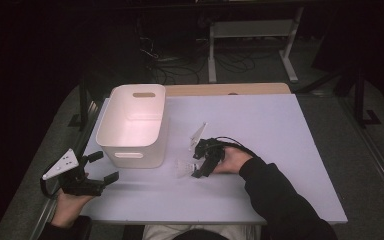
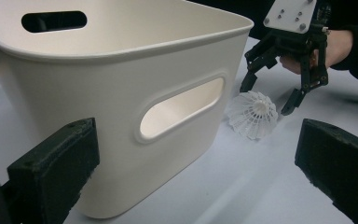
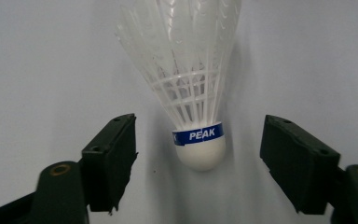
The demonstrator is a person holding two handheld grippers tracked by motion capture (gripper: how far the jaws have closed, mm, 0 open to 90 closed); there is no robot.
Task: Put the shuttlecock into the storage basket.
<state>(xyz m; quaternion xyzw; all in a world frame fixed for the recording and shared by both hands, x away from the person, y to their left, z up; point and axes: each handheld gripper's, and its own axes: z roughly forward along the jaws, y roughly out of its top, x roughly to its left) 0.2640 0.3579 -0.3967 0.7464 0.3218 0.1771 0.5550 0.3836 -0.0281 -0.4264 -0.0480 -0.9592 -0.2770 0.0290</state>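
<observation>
The right claw has its jaws wide apart, and the white shuttlecock lies on the worktop right between them, touching neither jaw, with its round cork end nearest the claw and its feathers pointing away. The left claw is held off to the side near the worktop's edge, with its jaws wide apart and nothing in them. Just ahead of the left claw stands the white bin, and the shuttlecock lies beside that bin.
</observation>
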